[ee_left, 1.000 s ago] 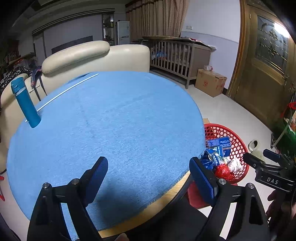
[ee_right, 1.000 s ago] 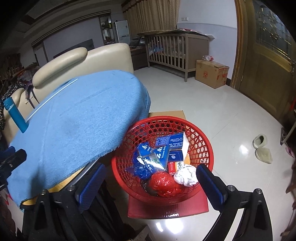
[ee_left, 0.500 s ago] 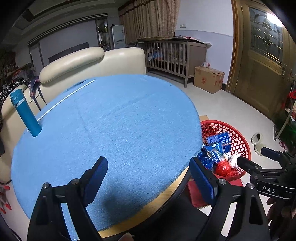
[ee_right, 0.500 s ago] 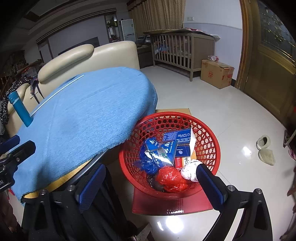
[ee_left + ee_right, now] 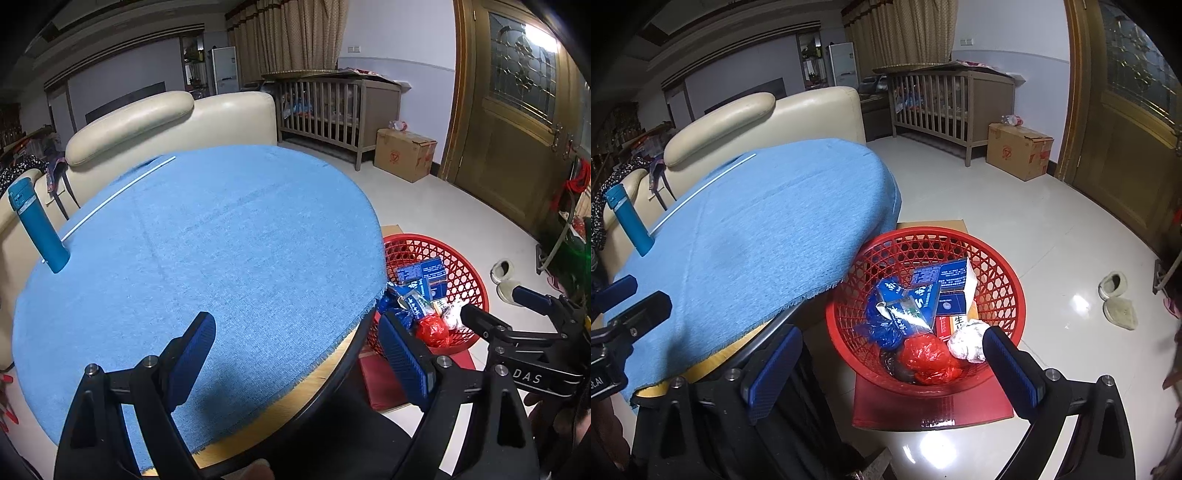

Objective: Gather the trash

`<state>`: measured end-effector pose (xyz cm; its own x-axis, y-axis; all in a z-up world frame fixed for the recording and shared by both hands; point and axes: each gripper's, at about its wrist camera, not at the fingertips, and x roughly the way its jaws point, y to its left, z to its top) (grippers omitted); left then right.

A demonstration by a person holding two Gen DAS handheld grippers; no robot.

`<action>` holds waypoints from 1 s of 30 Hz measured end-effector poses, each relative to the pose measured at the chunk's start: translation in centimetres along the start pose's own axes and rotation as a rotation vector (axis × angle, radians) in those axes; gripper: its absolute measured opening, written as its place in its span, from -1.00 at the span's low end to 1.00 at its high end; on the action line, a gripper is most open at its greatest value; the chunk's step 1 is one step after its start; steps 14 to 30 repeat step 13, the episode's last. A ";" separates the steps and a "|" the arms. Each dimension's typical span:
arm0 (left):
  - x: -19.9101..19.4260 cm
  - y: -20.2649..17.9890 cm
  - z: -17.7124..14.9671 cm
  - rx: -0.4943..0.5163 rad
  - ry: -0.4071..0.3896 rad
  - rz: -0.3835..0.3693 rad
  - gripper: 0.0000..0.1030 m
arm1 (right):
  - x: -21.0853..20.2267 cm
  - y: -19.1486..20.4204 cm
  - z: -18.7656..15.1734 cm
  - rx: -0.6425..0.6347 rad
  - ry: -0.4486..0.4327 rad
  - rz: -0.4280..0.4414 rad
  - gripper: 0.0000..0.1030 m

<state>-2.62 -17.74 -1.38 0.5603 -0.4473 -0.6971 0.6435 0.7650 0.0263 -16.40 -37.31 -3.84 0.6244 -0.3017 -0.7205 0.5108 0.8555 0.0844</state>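
A: Left wrist view: the left gripper [image 5: 295, 343] is hanging spread and empty over one blue tablecloth [image 5: 221, 240]; one teal bottle [image 5: 37, 225] is standing far left.

B: Right wrist view: the right gripper [image 5: 890, 354] is gaping wide, holding nothing, over one red basket [image 5: 1008, 280]; the trash [image 5: 923, 314] is lying inside, between its fingers.

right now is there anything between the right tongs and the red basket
Nothing visible. The right tongs stand open and empty just above the near rim of the red basket, whose top is uncovered. The blue-clothed table edge sits to the left, beside the basket rather than over the trash.
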 end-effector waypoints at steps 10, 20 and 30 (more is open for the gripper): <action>-0.3 -0.3 -0.2 0.017 -0.018 -0.014 0.74 | -0.4 0.2 0.1 -0.003 -0.019 -0.002 0.94; -0.3 -0.3 -0.2 0.019 -0.021 -0.016 0.74 | -0.4 0.2 0.1 -0.004 -0.021 -0.004 0.94; -0.3 -0.3 -0.2 0.019 -0.021 -0.016 0.74 | -0.4 0.2 0.1 -0.004 -0.021 -0.004 0.94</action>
